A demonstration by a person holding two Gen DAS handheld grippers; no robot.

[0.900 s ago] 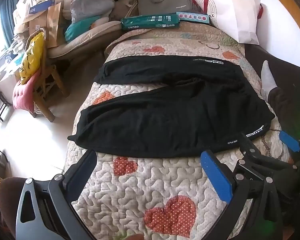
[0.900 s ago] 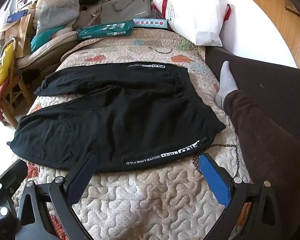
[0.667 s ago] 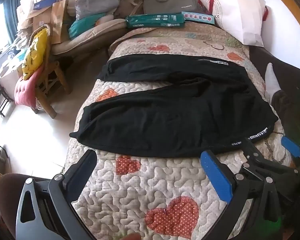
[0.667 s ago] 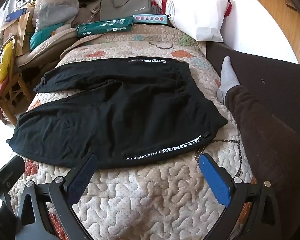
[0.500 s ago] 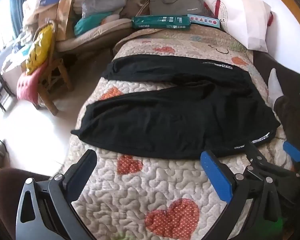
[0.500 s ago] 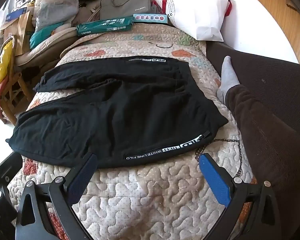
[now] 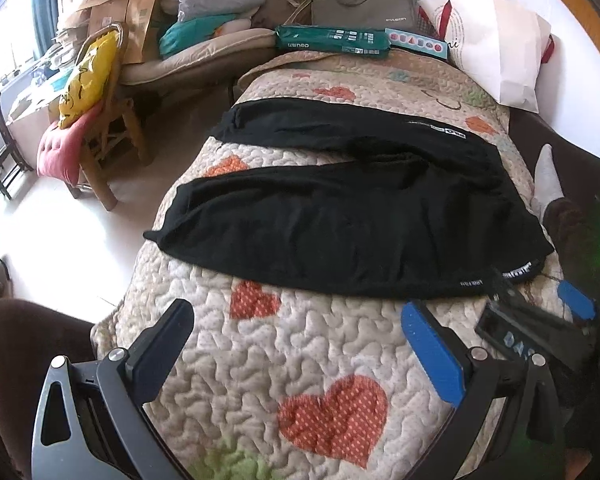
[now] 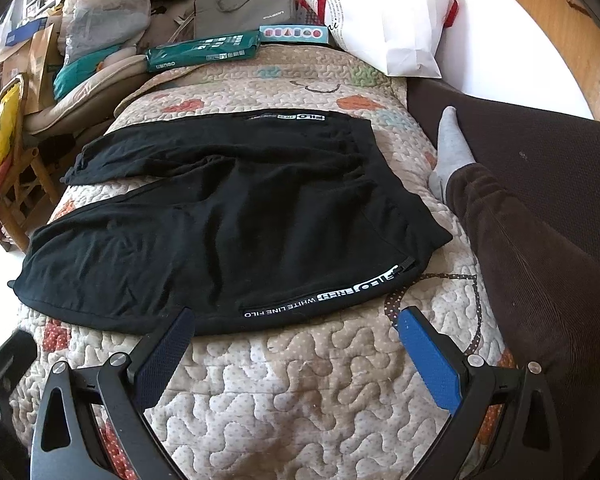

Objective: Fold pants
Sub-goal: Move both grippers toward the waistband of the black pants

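Right wrist view: both wide-apart, empty grippers, right gripper [image 8: 296,344] and left gripper [image 7: 300,340], hover short of the limp black fabric pants [image 8: 228,232]; a pinch could snag the beige heart-patterned quilt [image 8: 300,392] too.

pants [image 8: 228,224]: flat on quilt [image 8: 284,392], ahead of me
my leg [image 8: 540,264]: right of pants
pillow [image 8: 384,16]: behind, far end
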